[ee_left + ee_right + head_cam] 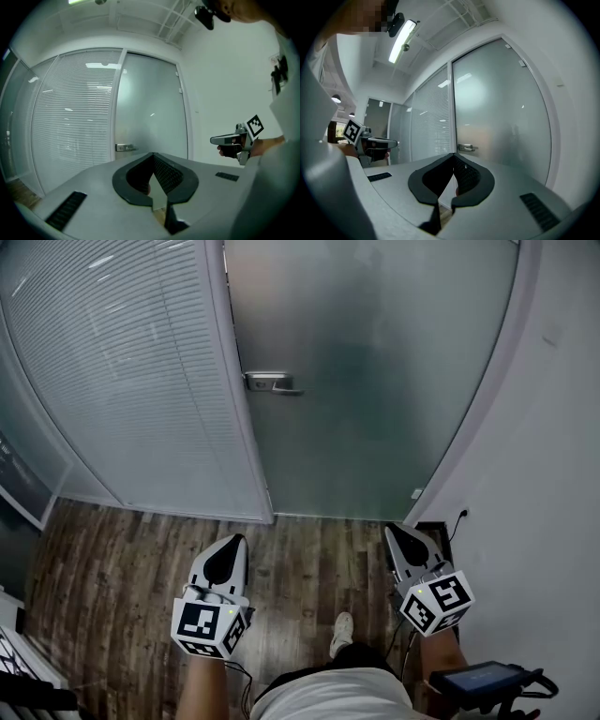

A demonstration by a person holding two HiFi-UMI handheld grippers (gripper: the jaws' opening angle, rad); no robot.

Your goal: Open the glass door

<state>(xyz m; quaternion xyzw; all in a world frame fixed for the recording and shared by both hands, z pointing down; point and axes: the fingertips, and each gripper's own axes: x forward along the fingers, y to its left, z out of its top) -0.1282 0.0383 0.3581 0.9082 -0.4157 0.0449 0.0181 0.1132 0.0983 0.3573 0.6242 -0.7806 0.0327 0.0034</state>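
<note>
Upper centre of head view: frosted glass door (pixel 375 381), closed, with its handle (pixel 272 383) on the left edge. Slatted blind panel (pixel 131 371) to its left, white wall (pixel 548 474) to its right. Lower half is wood floor (pixel 112 568). Left gripper (pixel 233 542) sits lower left and right gripper (pixel 397 532) lower right, both pointing at the door and well short of it. Shoe (pixel 342 632) between them, bottom centre.

Left gripper view: jaws pressed together at the tips, nothing between them. Door is centre frame, handle up-left of the jaw tips, apart from them. Right gripper at the right edge, gripped by a hand (pixel 229 151).

Right gripper view: jaws closed tip to tip, empty. Door fills the right half, handle just above the jaw tips in frame, not touching. Left gripper at the left edge.
</note>
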